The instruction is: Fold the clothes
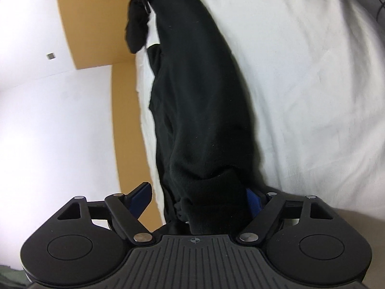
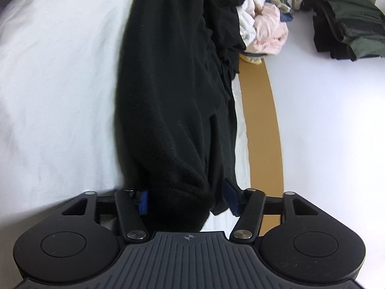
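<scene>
Between both claws' pads, black garment (image 1: 199,110) stretches across white bedsheet (image 1: 312,84).

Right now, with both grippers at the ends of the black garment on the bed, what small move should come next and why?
Probably close the left gripper onto the cloth. Its far pad stands clear of the black garment, while the right gripper has the other end bunched between its pads. The garment lies along the white bed sheet edge, so both ends need holding first.
</scene>
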